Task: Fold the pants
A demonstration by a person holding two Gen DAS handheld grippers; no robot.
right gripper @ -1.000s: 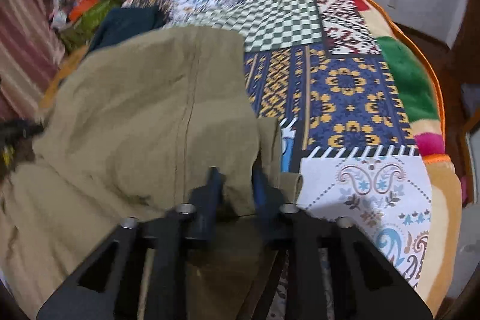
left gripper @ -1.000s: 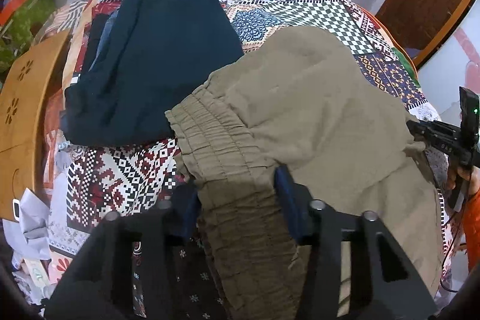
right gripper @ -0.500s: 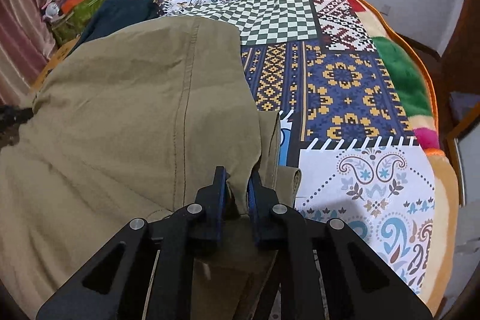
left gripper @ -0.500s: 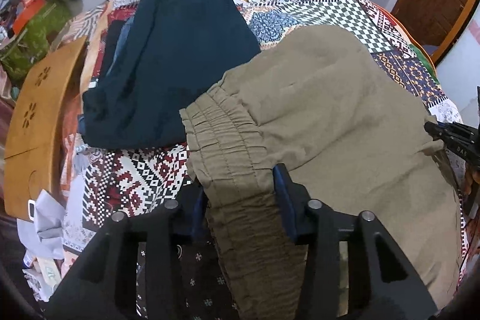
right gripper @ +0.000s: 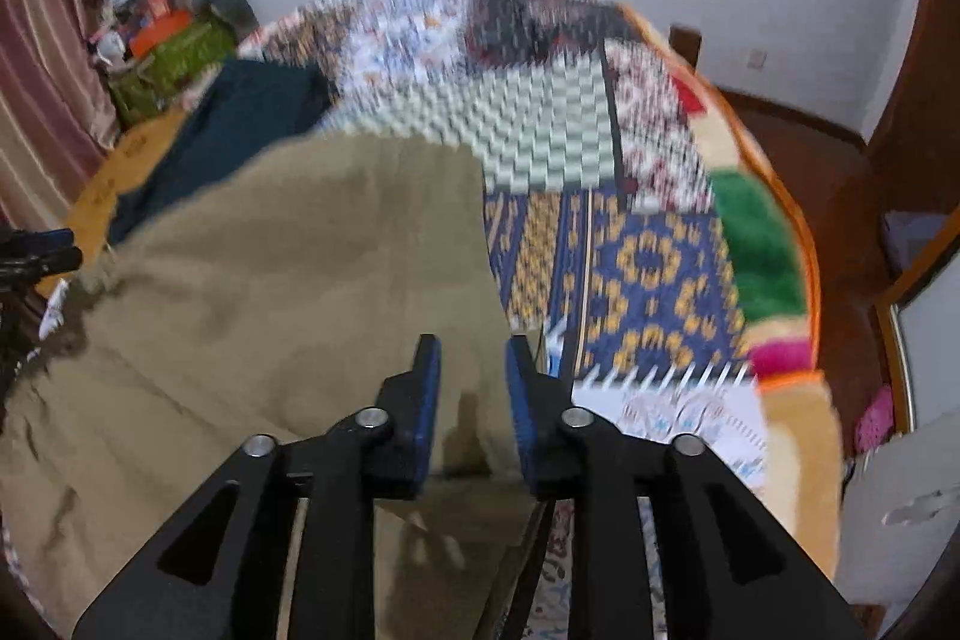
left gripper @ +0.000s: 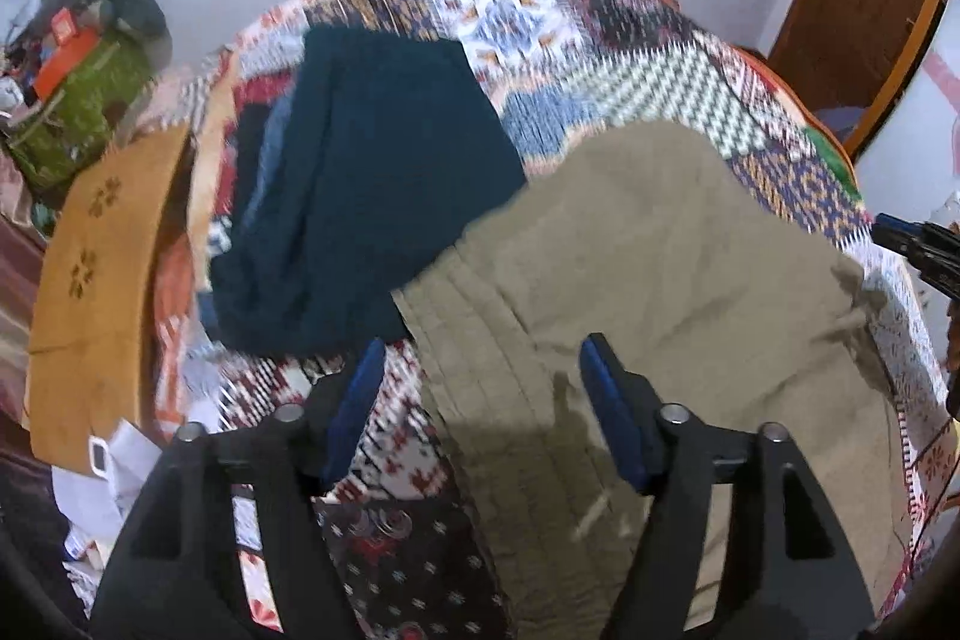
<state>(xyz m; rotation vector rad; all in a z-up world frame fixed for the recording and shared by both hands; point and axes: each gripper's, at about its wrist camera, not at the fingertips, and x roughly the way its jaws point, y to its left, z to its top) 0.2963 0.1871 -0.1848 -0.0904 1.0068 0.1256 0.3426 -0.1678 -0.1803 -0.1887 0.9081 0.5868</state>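
1. The olive pants (left gripper: 648,292) lie folded on the bed (left gripper: 600,40), on its near half, spread flat over the patchwork blanket (right gripper: 648,256). Both views are smeared by motion.
2. In the left wrist view the gathered elastic waistband (left gripper: 480,340) faces the camera on the left edge of the fold; the smoother cloth runs off to the right.
3. The left claw (left gripper: 480,370) hangs over that waistband. Its jaws are opening and stand wide apart; the waistband shows between them from above, but the blue pads (left gripper: 606,394) do not press on it.
4. The right claw (right gripper: 474,388) hangs over the pants' right edge, where the cloth meets the blue-and-yellow patterned square. Its jaws are opening with a narrow gap; olive cloth shows in the gap below them, and the pads are not pinching it.
5. The right claw's tip also shows at the right edge of the left wrist view, beyond the pants.
6. A dark navy garment (left gripper: 372,172) lies folded on the far left of the bed, its near corner just beside the waistband.
7. A wooden board (left gripper: 90,280) with flower cut-outs stands along the bed's left side.
8. Past it, in the corner by the white wall, sits a green bag (left gripper: 78,112) with an orange box on top.
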